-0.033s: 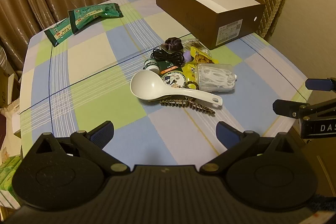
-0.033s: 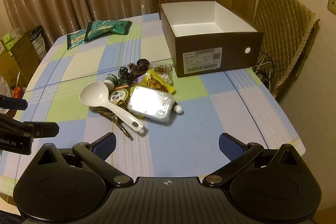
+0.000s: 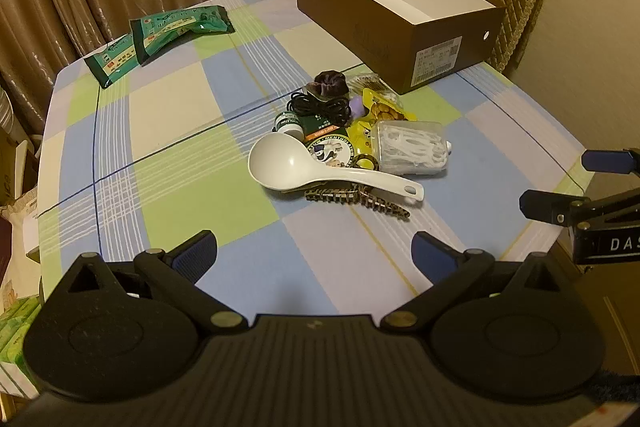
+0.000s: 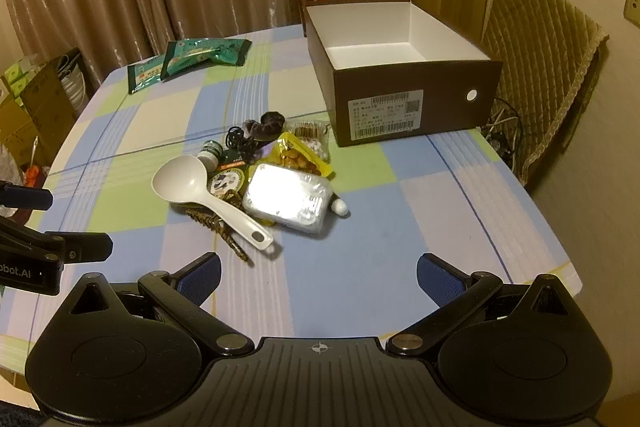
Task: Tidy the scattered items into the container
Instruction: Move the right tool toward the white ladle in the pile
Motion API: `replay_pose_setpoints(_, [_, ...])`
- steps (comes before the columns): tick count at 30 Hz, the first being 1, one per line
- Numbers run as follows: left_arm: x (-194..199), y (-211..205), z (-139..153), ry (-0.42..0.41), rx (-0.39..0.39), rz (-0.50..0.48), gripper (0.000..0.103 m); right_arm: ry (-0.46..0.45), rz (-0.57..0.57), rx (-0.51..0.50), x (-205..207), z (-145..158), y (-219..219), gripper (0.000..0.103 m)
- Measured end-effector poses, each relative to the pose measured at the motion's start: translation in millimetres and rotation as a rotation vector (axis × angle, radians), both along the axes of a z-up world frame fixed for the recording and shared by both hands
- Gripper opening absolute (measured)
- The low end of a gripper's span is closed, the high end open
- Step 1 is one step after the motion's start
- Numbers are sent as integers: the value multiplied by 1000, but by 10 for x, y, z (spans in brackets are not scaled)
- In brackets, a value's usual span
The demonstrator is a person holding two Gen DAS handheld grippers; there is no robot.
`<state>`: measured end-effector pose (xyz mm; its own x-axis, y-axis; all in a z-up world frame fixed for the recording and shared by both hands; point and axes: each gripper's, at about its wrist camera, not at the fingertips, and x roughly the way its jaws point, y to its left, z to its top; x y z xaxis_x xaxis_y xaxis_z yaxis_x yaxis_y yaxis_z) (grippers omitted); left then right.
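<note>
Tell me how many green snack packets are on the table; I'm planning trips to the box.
2: one green packet lies at the table's far left by the curtain, the other partly under its nearer end. The central pile could hide more.

Ahead of the jaws: 1 white plastic spoon [image 3: 296, 163], 2 green snack packets [image 3: 182, 25], 1 open brown cardboard box [image 3: 436, 39].
</note>
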<state>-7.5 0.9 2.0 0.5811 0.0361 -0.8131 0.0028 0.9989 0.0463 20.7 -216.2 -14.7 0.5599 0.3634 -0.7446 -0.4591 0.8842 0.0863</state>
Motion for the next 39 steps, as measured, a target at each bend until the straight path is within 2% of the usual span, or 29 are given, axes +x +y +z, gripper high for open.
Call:
replay_pose_setpoints(28, [-94, 97, -37, 3, -8, -1, 102, -3, 9, -15, -11, 20, 106, 101])
replay_pose_setpoints(39, [31, 93, -10, 11, -8, -14, 102, -8, 3, -19, 27, 10, 102, 101])
